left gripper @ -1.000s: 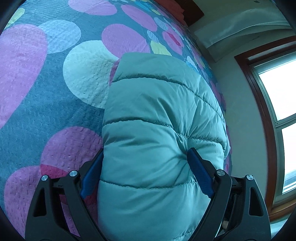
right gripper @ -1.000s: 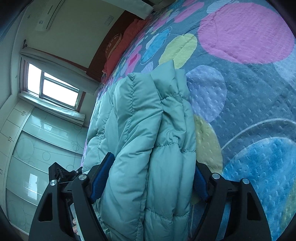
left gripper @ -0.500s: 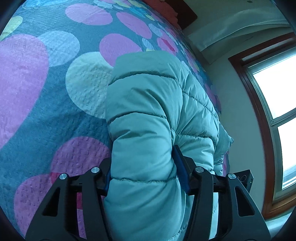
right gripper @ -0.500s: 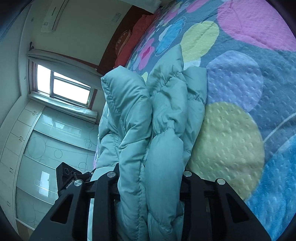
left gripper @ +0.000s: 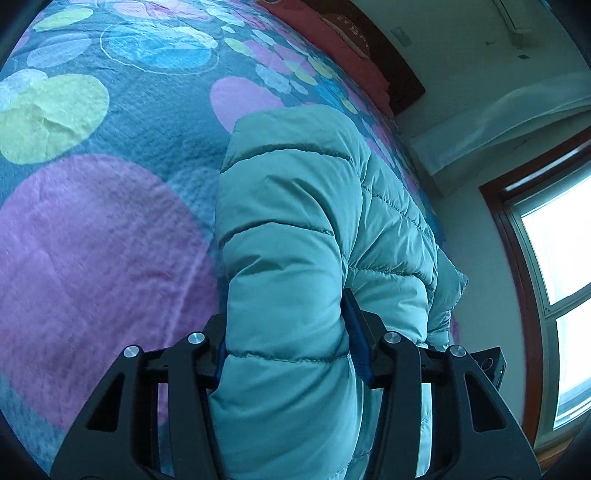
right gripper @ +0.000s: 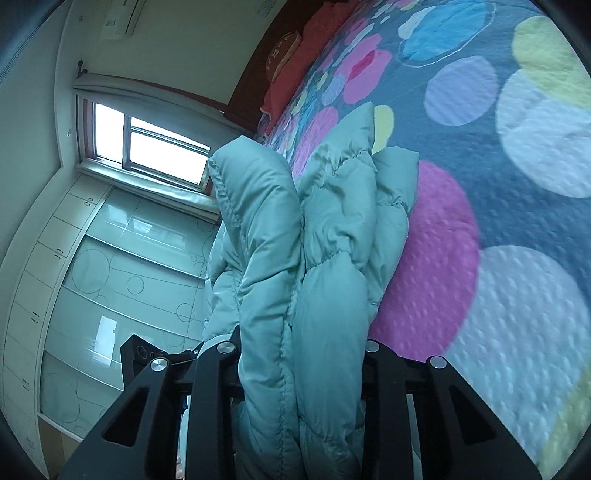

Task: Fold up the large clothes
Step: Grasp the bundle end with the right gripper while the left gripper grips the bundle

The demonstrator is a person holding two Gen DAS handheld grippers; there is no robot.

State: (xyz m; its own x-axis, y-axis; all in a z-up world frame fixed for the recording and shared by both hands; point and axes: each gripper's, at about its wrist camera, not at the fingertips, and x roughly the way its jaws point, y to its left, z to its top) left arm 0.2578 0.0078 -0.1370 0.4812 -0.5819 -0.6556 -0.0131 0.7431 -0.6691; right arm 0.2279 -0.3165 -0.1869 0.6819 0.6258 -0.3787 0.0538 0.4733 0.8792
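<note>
I count one teal puffer jacket (left gripper: 288, 229), one dotted bedspread (left gripper: 110, 221), one window (right gripper: 147, 147), one red pillow (right gripper: 295, 62) upper middle, and my two grippers.

Bed cover (left gripper: 110, 229): dark blue, large coloured dots | Pillows (right gripper: 314, 33): red, against dark wood headboard (left gripper: 406, 81), 1 o'clock in left view | Window (right gripper: 147, 144): wood frame, bright daylight, 10 o'clock in right view | Wardrobe (right gripper: 110, 295): glossy pale doors, circle pattern, under window | Walls (right gripper: 184, 55): cream | Air conditioner (right gripper: 122, 18): high on wall
</note>
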